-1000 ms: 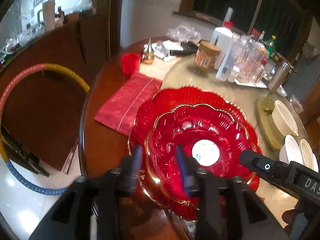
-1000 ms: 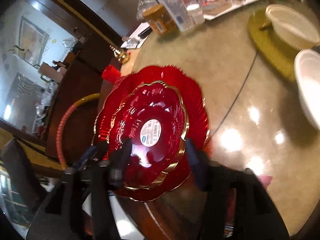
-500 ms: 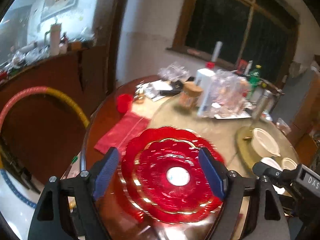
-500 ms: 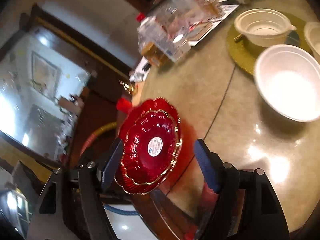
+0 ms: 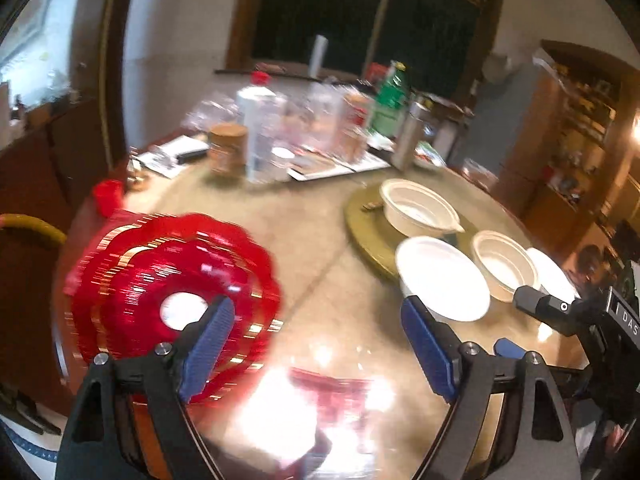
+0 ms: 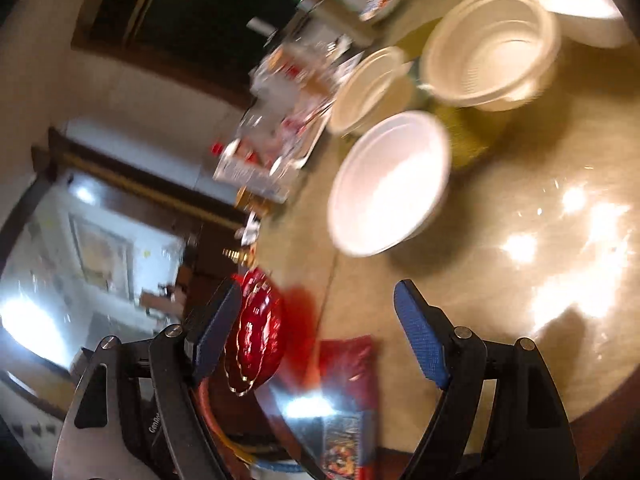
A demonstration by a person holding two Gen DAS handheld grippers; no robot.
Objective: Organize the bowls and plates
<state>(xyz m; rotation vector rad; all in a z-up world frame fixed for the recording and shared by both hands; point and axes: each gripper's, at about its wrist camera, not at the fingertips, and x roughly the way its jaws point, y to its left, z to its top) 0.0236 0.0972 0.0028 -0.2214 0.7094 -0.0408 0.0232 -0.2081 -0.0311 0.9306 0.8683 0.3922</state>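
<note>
red plates (image 5: 168,296) sit stacked off my left claw's (image 5: 316,340) left finger, that part looks done. white bowls (image 5: 444,276) lie loose ahead of my right claw (image 6: 316,328), still to nest. both claws are spreading wider, nothing between the pads.

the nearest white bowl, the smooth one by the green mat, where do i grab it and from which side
Take the smooth white bowl by its thin rim, probably at the near edge that faces the right gripper, one finger inside and one outside. It sits upright and open on the table, too wide to span, and other bowls crowd its far side. The jaws are opening, nothing between them.
</note>
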